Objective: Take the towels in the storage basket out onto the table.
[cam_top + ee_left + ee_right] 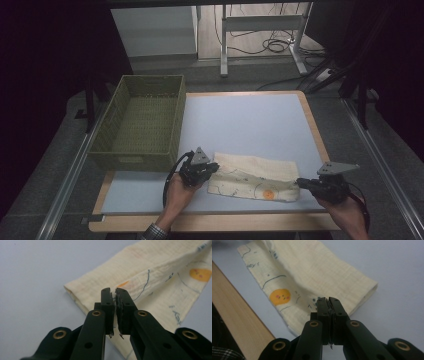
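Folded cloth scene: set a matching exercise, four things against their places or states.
Things:
1. green basket
2. cloth
3. left gripper
4. right gripper

Places or states:
A. jaws together at the cloth's left end
B. on the table's far left, nothing in it
C. jaws together at the cloth's right end
D. folded flat, cream with an orange spot

Pairs: 1-B, 2-D, 3-A, 4-C

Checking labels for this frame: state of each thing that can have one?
cloth: folded into a long strip, flat on the table, one end at each gripper
basket: upright, nothing inside
left gripper: shut at the cloth's left end; grip on fabric unclear
right gripper: shut at the cloth's right end; grip on fabric unclear
table: bears the cloth and basket
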Available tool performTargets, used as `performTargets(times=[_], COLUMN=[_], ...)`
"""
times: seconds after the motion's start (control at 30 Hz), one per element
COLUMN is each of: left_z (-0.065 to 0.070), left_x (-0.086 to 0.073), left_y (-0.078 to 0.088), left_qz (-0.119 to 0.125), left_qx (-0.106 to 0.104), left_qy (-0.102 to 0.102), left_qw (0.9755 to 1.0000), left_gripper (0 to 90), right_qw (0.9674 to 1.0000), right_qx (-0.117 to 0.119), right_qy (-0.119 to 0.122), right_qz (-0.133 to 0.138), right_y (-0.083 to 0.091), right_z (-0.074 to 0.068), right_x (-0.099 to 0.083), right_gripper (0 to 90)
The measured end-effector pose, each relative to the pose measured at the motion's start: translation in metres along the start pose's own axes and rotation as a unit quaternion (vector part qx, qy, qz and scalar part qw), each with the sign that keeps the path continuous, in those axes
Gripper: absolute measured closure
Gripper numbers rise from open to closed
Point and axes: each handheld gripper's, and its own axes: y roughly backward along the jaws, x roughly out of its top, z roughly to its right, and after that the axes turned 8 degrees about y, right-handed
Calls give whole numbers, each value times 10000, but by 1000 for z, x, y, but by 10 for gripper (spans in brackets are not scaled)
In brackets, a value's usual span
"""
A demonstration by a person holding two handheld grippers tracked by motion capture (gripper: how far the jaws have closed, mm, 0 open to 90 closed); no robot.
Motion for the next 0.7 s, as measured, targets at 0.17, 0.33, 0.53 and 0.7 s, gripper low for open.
performTargets(times=[0.17, 0.33, 0.53, 0.7], left_z=[4, 6, 5, -6], left_x=[-16, -30, -43, -50], left_y=[0, 3, 18, 31], left_qz=[-80, -226, -350, -401], left_qx=[-75, -214, -94, 48], left_qy=[55, 175, 246, 425], left_qw=[9999, 9994, 9990, 9983], left_gripper=[833, 760, 570, 503], right_qw=[10000, 9998, 9998, 9994], right_qx=[45, 158, 110, -176], right_qy=[15, -32, -65, -73], right_qz=[-56, -128, -182, -305], right_y=[-3, -7, 1, 12], right_z=[-5, -10, -13, -5], right_x=[-8, -17, -24, -31], right_gripper=[860, 827, 741, 712])
